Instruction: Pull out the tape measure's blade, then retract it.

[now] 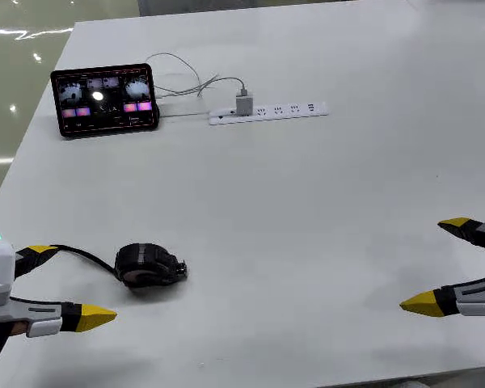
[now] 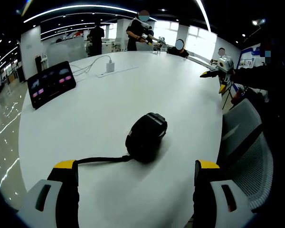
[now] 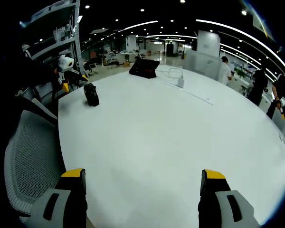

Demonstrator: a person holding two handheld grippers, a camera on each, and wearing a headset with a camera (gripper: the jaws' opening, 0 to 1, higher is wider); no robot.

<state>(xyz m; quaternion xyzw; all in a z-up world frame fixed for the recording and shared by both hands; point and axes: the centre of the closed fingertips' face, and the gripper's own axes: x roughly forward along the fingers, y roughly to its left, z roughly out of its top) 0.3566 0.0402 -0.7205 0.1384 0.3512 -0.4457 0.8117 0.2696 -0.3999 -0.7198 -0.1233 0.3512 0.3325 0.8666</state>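
A black tape measure (image 1: 148, 265) lies on the white table (image 1: 307, 210) at the near left, its black wrist strap (image 1: 85, 256) trailing left. My left gripper (image 1: 73, 283) is open just left of it, the strap running toward its far finger. In the left gripper view the tape measure (image 2: 147, 136) sits ahead between my open jaws and the strap (image 2: 102, 160) reaches the left finger (image 2: 65, 183). My right gripper (image 1: 446, 265) is open far off at the right edge, nothing between its fingers. The right gripper view has the tape measure (image 3: 91, 94) far away beside the left gripper (image 3: 69, 76).
A tablet (image 1: 105, 99) with a lit screen stands at the back left. A white power strip (image 1: 267, 111) with a charger and cables lies beside it. A mesh chair (image 3: 28, 152) stands by the table's near edge. People stand beyond the table's far side.
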